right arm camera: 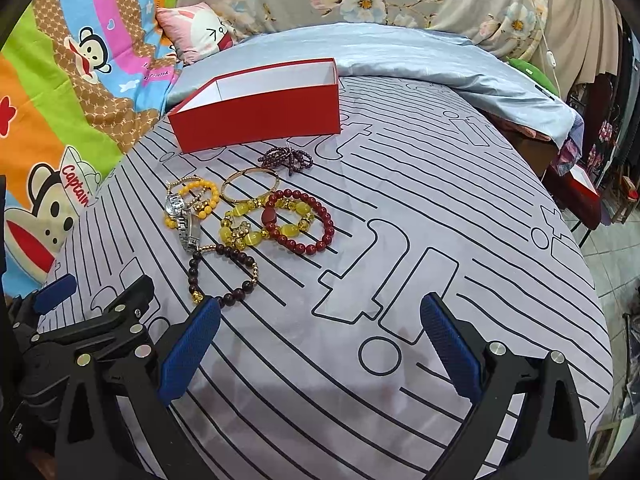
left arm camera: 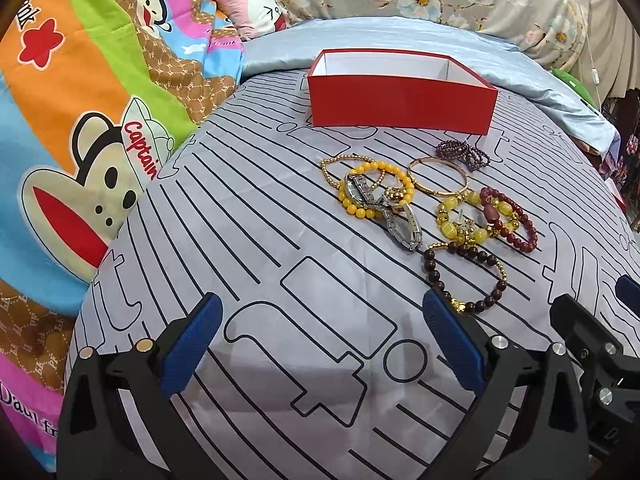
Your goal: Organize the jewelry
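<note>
Striped cloth [right arm camera: 400, 216], round beaded bracelets [right arm camera: 236, 272]

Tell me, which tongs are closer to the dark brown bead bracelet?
Too close to call. The dark brown bead bracelet lies between them: the left tongs' right finger sits by its left side, and the right tongs' left finger by its near edge.

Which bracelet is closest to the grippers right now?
The dark brown beaded bracelet with gold spacers; it lies at the near edge of the pile, the others farther toward the red box.
</note>
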### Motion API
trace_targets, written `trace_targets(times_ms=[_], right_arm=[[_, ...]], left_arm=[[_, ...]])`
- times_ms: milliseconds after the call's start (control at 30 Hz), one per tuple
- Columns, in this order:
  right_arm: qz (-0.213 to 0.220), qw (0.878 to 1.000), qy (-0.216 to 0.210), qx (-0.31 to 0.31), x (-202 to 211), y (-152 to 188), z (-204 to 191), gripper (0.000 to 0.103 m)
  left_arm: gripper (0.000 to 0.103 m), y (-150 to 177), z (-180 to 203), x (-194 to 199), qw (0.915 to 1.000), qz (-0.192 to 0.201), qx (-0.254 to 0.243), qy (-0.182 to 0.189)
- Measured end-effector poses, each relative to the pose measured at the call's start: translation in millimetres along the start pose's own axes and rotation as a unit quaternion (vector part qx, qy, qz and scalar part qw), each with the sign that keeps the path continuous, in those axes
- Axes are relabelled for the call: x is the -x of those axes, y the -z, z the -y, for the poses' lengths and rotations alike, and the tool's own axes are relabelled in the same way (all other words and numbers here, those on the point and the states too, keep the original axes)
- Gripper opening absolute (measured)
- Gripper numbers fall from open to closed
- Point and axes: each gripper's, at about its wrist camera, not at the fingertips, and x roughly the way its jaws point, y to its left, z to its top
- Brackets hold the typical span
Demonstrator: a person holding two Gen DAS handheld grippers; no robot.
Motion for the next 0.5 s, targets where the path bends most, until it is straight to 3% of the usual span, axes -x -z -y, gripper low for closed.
trace_targets(times_ms=[500], right_arm=[[0.005, 1.0, -0.001, -0.001, 1.0, -1.9, 2.5, 0.096]], left_arm=[[0.096, 0.5, 1.9, 1.0, 1.0, 0.004, -0.005, -0.001]])
